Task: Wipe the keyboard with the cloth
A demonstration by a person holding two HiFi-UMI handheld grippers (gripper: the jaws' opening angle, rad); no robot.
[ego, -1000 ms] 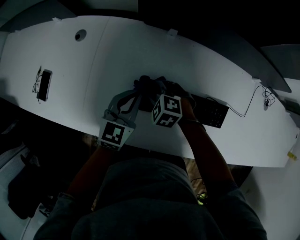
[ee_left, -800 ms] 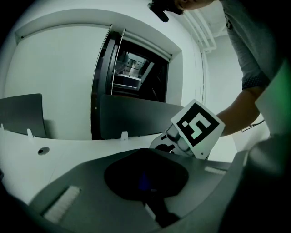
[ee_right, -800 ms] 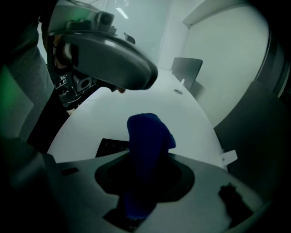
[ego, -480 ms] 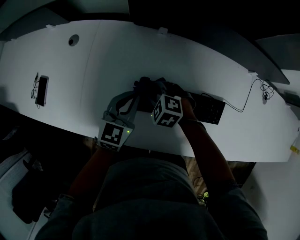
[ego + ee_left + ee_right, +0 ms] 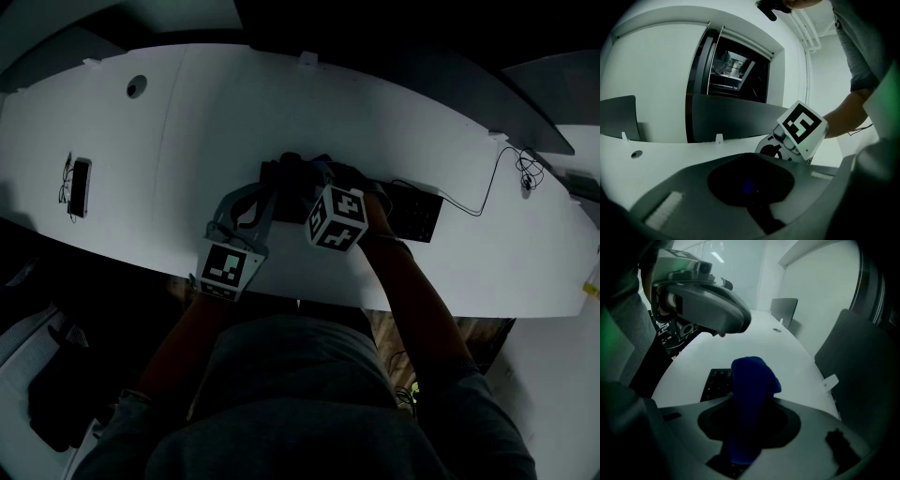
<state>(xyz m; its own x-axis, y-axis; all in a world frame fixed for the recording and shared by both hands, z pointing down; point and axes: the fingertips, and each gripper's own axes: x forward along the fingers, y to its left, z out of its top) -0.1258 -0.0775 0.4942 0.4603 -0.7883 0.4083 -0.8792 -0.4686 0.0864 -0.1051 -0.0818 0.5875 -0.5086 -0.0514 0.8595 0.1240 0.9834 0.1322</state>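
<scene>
Right gripper view: right gripper (image 5: 740, 441) pinching one blue cloth (image 5: 752, 390), held above one black keyboard (image 5: 715, 383) at the desk's (image 5: 281, 103) near edge. Left gripper (image 5: 274, 187) at the keyboard's left end; grip unreadable. One phone (image 5: 79, 186) near the desk's left end.

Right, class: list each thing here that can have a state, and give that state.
right gripper: shut on blue cloth.
blue cloth: bunched, pinched between jaws.
keyboard: flat on table, cabled.
phone: lying flat on table.
left gripper: open or shut, cannot tell.
</scene>
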